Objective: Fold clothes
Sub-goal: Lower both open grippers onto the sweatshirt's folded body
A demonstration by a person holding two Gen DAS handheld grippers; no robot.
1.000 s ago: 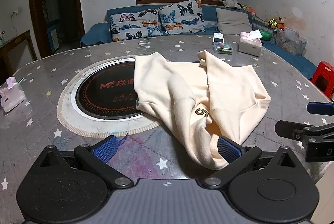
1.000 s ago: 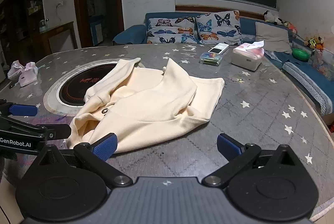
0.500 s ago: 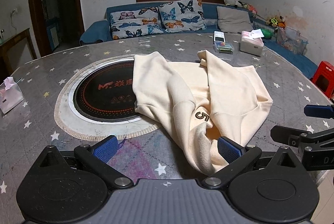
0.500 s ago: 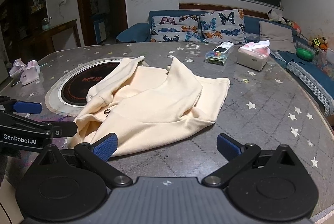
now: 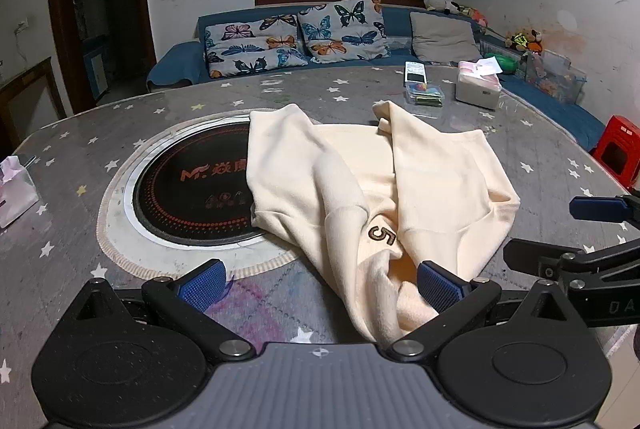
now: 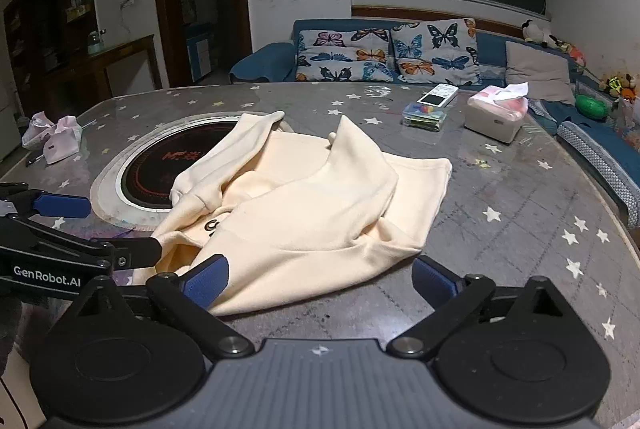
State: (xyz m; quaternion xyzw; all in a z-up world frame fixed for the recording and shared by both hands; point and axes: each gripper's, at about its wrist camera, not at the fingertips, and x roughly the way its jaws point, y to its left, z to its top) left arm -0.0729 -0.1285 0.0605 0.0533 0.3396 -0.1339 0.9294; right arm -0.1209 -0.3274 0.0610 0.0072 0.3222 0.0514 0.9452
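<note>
A cream sweatshirt [image 5: 432, 181] with a dark "5" patch [image 5: 382, 236] lies crumpled on the star-patterned table [image 5: 340, 97], partly over a round black hotplate [image 5: 192, 189]. It also shows in the right wrist view [image 6: 320, 205]. My left gripper [image 5: 320, 283] is open, low at the garment's near edge, with the cloth against its right pad. My right gripper [image 6: 320, 279] is open at the garment's near hem, which lies between its fingers. Each gripper shows in the other's view, the right one [image 5: 592, 229] and the left one [image 6: 80, 229].
A white tissue box [image 5: 478, 89], a clear box with a remote on it [image 5: 422, 91] stand at the table's far right. A pink packet [image 5: 16, 189] lies at the left edge. A blue sofa with butterfly cushions [image 5: 296, 41] is behind. A red stool [image 5: 616, 153] stands right.
Both grippers have moved forward and lower toward the sweatshirt's near edge. Both remain open. The garment has not moved.
</note>
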